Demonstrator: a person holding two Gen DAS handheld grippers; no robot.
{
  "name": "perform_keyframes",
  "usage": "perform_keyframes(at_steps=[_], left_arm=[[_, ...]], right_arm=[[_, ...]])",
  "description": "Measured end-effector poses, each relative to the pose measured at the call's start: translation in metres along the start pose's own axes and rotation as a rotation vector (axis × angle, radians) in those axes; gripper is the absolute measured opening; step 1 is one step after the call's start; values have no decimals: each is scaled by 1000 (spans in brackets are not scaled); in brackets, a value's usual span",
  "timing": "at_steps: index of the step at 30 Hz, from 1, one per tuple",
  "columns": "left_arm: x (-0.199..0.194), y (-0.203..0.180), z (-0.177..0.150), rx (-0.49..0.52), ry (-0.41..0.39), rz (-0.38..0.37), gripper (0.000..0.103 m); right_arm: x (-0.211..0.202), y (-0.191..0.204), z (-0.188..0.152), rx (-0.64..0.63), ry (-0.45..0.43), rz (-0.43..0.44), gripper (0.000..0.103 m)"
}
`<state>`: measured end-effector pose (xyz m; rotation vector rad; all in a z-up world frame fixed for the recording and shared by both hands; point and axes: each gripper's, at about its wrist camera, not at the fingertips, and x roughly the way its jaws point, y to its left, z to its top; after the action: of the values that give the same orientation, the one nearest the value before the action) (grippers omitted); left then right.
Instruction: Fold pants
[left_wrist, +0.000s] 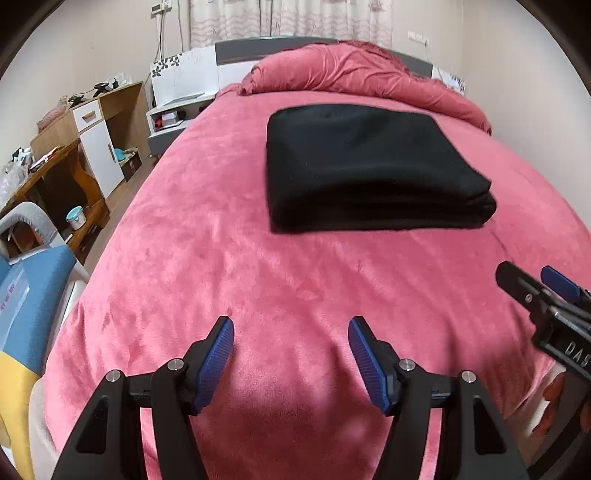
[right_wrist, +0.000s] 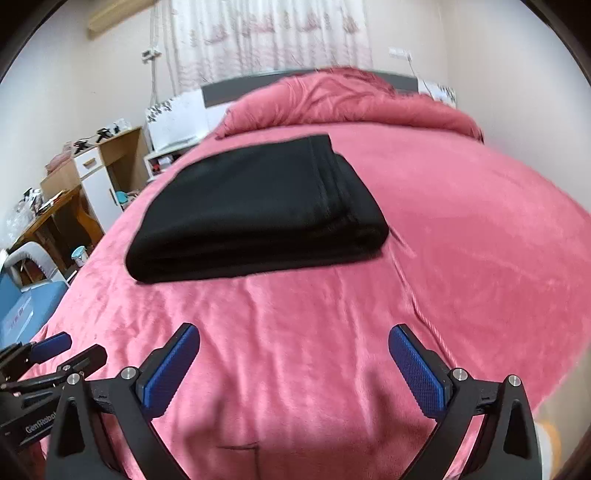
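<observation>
Pants (left_wrist: 373, 166): one pair, black, of a soft matte knit, folded into a thick rectangular stack with several layers showing along the near edge. The stack lies flat on the bed (left_wrist: 258, 280), toward the middle and nearer the headboard end, well apart from both tools. In the right wrist view the same stack (right_wrist: 255, 210) sits left of centre, its layered edges visible on the right side.

The bed is covered by one pink plush blanket with a short velvety nap and shallow creases. One bundled pink duvet (left_wrist: 354, 70) lies heaped across the head end, against a grey headboard (left_wrist: 240, 50).

Two tools are present. The left hand-held gripper (left_wrist: 291, 345) hovers above the near part of the blanket with its two fingers spread and nothing between them; the pads are blue and ribbed, the frame black with silver bolts. The right hand-held gripper (right_wrist: 293, 360) hovers likewise, its two blue-padded fingers spread wide over bare blanket, pinching nothing. Each tool appears at the edge of the other's view.

Beside the bed on the left stand one white-and-wood cabinet (left_wrist: 96, 136) and one wooden desk (left_wrist: 55, 184), a cluttered surface. One patterned curtain (right_wrist: 273, 33) hangs behind the headboard.
</observation>
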<state>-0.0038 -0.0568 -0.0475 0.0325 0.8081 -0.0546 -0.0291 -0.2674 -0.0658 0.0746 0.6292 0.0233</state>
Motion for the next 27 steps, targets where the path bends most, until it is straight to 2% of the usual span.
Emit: perform_keyframes(at_steps=[7, 27], left_arm=[[-7, 5, 3, -31, -22, -1, 66], [-15, -1, 2, -26, -59, -11, 66]], right_arm=[[-1, 10, 0, -51, -6, 2, 103], [4, 1, -1, -4, 16, -11, 103]])
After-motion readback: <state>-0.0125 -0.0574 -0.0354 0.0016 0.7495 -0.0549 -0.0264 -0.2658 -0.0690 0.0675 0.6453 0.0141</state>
